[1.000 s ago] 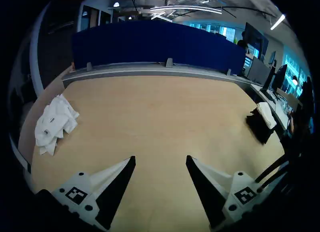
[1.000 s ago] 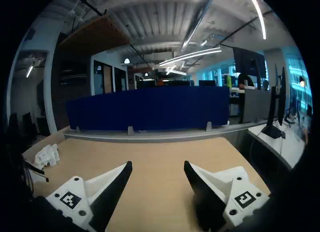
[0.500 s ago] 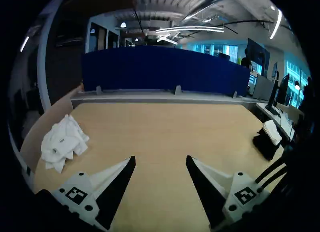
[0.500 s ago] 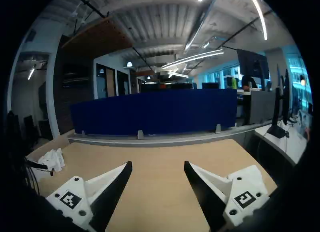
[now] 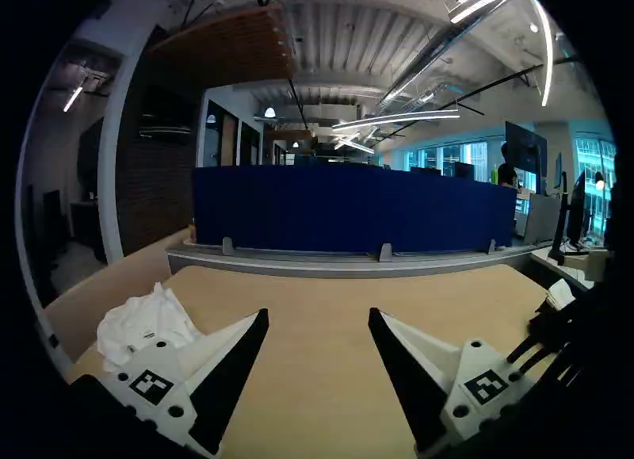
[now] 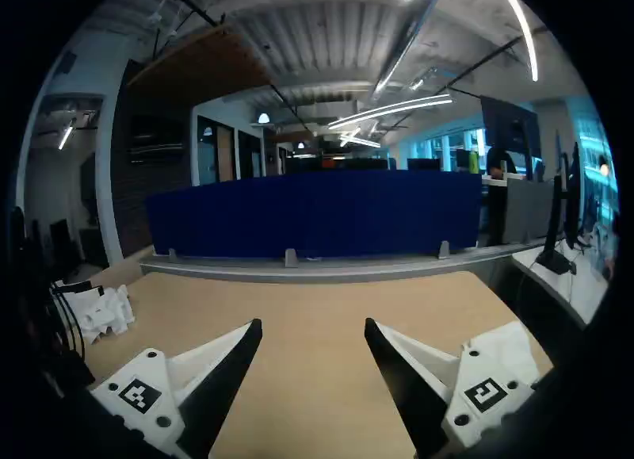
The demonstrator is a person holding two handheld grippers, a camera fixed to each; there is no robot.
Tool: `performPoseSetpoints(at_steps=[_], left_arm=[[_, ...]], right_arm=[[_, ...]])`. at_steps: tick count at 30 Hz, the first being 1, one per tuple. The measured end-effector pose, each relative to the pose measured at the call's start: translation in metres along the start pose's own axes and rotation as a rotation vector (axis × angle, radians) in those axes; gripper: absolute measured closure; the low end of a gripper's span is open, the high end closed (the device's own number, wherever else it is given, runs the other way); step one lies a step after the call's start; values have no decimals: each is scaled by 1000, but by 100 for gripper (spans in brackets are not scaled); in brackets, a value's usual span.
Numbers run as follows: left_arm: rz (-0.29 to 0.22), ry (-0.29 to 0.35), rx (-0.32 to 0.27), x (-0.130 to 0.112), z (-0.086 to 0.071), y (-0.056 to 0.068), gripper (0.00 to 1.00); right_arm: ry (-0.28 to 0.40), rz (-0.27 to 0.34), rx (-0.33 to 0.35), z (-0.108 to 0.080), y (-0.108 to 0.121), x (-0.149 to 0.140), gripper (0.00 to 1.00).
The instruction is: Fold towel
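Left gripper [image 5: 317, 313]: fingers stood apart, holding nothing, over the wooden table [image 5: 317, 288]. Right gripper [image 6: 311, 323]: the same. Towel [image 5: 141, 329]: white, crumpled, lay at the table's left side. Blue partition [image 5: 349, 209]: stood along the far edge.

open tabletop [image 5: 317, 300] ahead, crumpled towel [image 5: 143, 328] at left, blue divider [image 5: 349, 209] along far edge

I'm looking into an open-plan office: a blue desk partition [image 5: 349, 209] at twelve o'clock behind a pale wooden desk [image 5: 317, 316], monitors [image 6: 570, 193] on neighbouring desks at three o'clock, strip lights [image 5: 396, 120] under exposed ceiling.
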State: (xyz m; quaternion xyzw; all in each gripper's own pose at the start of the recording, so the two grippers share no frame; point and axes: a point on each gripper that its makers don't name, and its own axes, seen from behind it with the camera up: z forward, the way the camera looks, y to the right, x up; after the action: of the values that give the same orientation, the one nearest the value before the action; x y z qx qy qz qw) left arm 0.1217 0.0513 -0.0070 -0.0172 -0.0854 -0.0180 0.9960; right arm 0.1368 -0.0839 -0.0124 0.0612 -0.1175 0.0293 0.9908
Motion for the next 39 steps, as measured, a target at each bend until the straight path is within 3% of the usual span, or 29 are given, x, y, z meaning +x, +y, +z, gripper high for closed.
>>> performPoseSetpoints(at_steps=[9,18,28,39], left_arm=[[45,49,21,-1,4,-14,7],[79,97,42,-11,5,-24,7],[63,127,37,-43,6,-38,7],[41,152,30,-91,16,-50,6]], right_arm=[[-22,66,34,3,-23,2,0],[-52,85,21,9,-26,3,0],[-50,58,-13,16,-27,-1,0],[-71,35,-12,23,-39,-34,0]])
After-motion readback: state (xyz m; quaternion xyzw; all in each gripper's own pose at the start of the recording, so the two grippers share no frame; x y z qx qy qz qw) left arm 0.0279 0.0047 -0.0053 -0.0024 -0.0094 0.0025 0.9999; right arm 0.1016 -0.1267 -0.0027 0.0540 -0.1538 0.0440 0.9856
